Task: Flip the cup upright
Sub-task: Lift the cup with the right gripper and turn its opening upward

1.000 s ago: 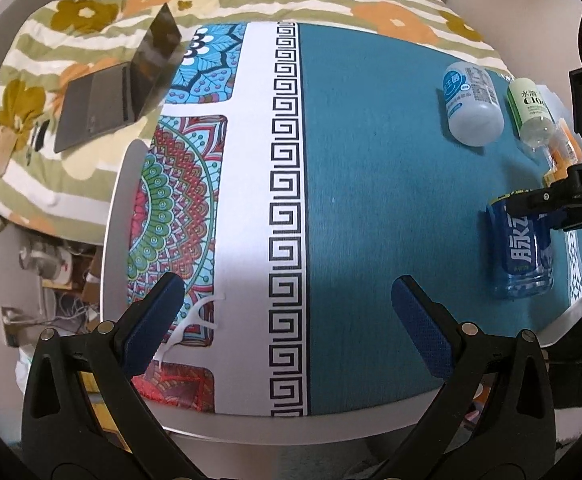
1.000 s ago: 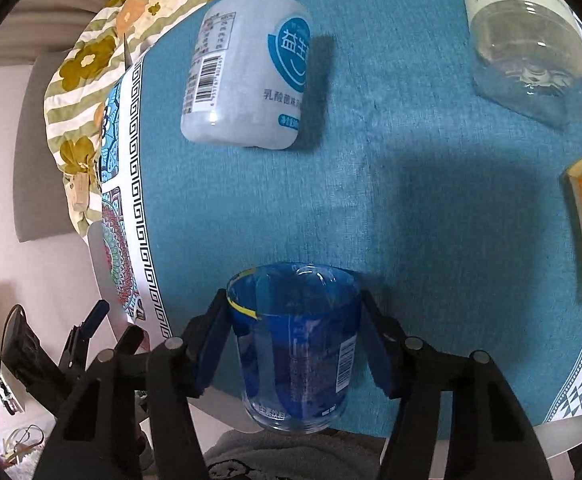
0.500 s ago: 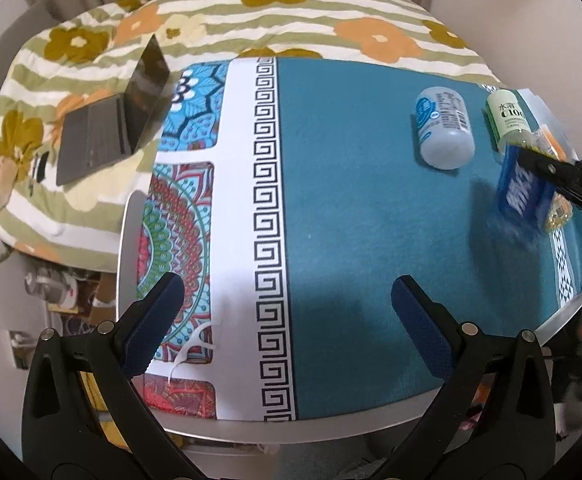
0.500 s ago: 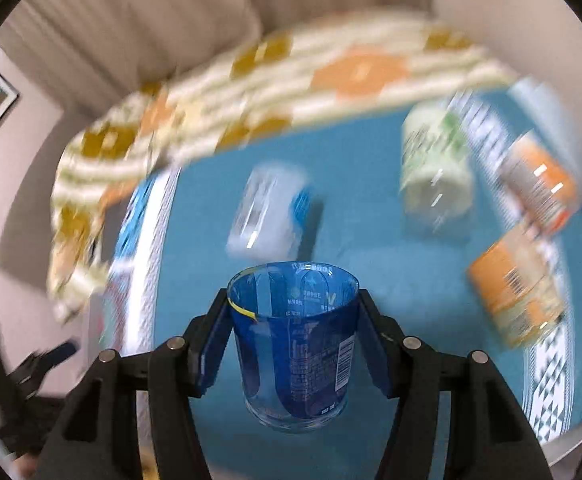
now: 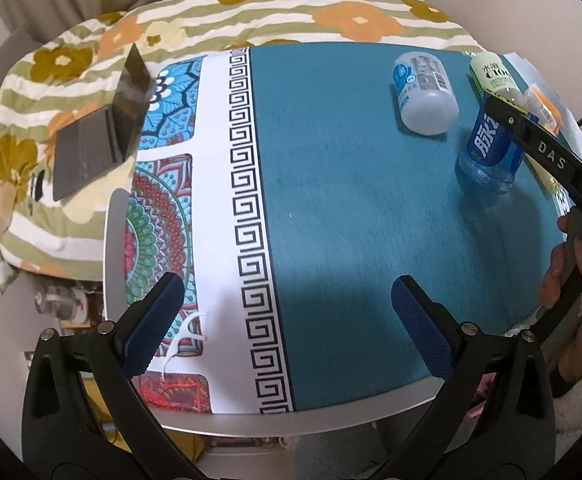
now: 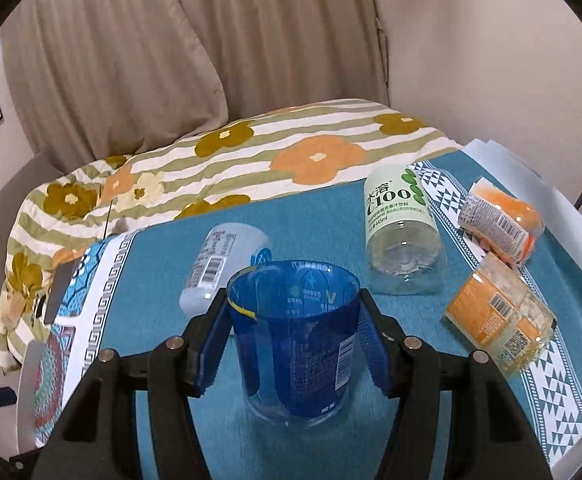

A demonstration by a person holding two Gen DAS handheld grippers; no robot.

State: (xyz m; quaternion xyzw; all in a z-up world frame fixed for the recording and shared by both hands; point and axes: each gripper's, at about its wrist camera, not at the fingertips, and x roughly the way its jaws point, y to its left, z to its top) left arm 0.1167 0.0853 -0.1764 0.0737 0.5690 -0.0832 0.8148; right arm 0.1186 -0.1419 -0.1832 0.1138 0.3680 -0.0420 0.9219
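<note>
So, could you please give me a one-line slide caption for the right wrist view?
Right hand-held gripper holds the blue cup mouth-up above the teal tablecloth, four containers lying behind.

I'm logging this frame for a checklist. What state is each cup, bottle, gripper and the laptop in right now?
blue cup: mouth up, base at the tablecloth, clamped
right gripper: shut on the blue cup
left gripper: open, holding nothing
white bottle: lying on its side
C100 bottle: lying on its side
two orange-label containers: lying on their sides
laptop: open, on the bedding
</note>
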